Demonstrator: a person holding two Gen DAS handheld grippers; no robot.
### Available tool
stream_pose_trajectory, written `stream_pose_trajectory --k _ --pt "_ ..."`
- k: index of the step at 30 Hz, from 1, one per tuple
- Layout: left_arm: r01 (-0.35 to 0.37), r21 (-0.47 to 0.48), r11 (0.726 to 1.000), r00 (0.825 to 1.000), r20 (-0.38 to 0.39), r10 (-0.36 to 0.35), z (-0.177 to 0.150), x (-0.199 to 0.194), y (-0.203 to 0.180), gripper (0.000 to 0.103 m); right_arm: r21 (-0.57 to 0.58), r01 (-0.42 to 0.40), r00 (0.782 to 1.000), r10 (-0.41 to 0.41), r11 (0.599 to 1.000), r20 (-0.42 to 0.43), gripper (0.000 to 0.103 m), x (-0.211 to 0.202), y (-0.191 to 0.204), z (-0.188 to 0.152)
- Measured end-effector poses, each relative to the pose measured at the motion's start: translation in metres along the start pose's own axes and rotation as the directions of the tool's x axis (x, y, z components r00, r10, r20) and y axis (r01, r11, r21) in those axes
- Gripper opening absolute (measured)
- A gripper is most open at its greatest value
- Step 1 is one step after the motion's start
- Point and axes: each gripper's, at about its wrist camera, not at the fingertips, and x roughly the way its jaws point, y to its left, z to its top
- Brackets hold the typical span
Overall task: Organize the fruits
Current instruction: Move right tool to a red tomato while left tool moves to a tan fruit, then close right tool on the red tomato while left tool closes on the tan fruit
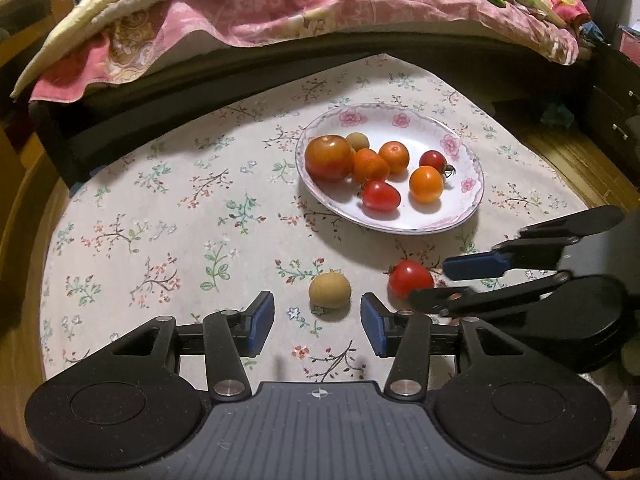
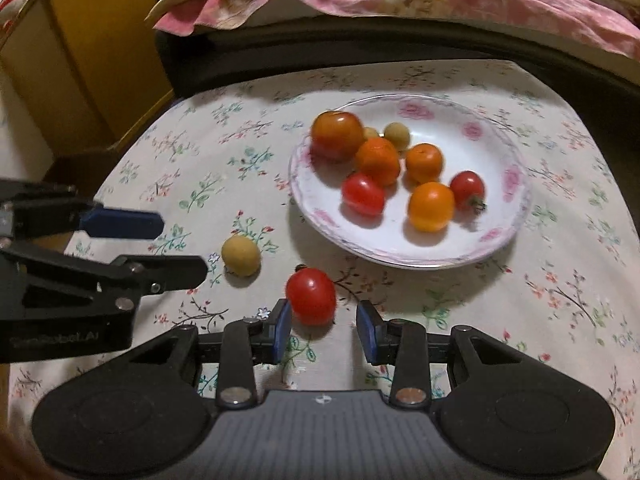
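Both grippers sit low over the counter [image 1: 160, 208], which is covered in a floral cloth. The white plate [image 1: 468, 168] with pink flower rim is further back, centre-right.

Left gripper [image 1: 318, 322]: jaws released, nothing between them. The tan round fruit [image 1: 330, 291] lies on the cloth just ahead of the gap, not touching either pad. In the right wrist view the same tan fruit [image 2: 241, 255] is just past the left gripper's tips.

Right gripper [image 2: 324, 330]: jaws spread, not gripping. The loose red tomato [image 2: 311, 297] sits at the mouth of the gap, close against the left-hand blue pad; contact is possible, but blur makes it hard to say. A clear gap remains on the other side. In the left wrist view the right gripper [image 1: 438, 282] comes in from the right, with the tomato [image 1: 411, 284] between its fingertips.

Both loose fruits are still on the cloth, near the plate's front rim, outside it.

On the plate: a big red-orange tomato [image 1: 329, 158] at the left, two mandarins, one round orange fruit [image 1: 426, 184], two small red tomatoes and at least one small tan fruit at the back.

A bed with a pink floral quilt [image 1: 280, 4] runs behind the counter.
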Motion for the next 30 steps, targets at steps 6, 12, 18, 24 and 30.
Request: stream_pose_trajectory --k 6,12,18,24,30 --pt "-0.01 -0.001 1.0 1.0 -0.019 0.01 0.0 0.009 0.005 0.059 -0.023 -0.025 1.0 0.025 0.999 -0.012 0.039 0.018 -0.002 0.008" --pt "-0.014 0.001 1.0 0.999 -0.04 0.014 -0.001 0.017 0.008 0.058 -0.001 -0.046 0.999 0.046 0.999 -0.004 0.032 0.019 -0.009 0.011" --pt "0.013 0.027 1.0 1.0 -0.019 -0.012 0.005 0.024 -0.003 0.056 -0.006 -0.032 0.999 0.032 0.999 -0.031 0.032 0.009 -0.013 0.004" --pt "0.005 0.038 0.999 0.999 -0.045 -0.003 0.007 0.046 -0.01 0.053 0.043 -0.029 0.998 0.031 0.999 -0.046 0.032 0.002 -0.029 -0.002" --pt "-0.01 0.039 0.999 0.999 -0.053 0.012 0.007 0.057 -0.013 0.045 0.048 -0.031 0.998 0.034 0.998 -0.05 0.032 -0.003 -0.034 -0.004"
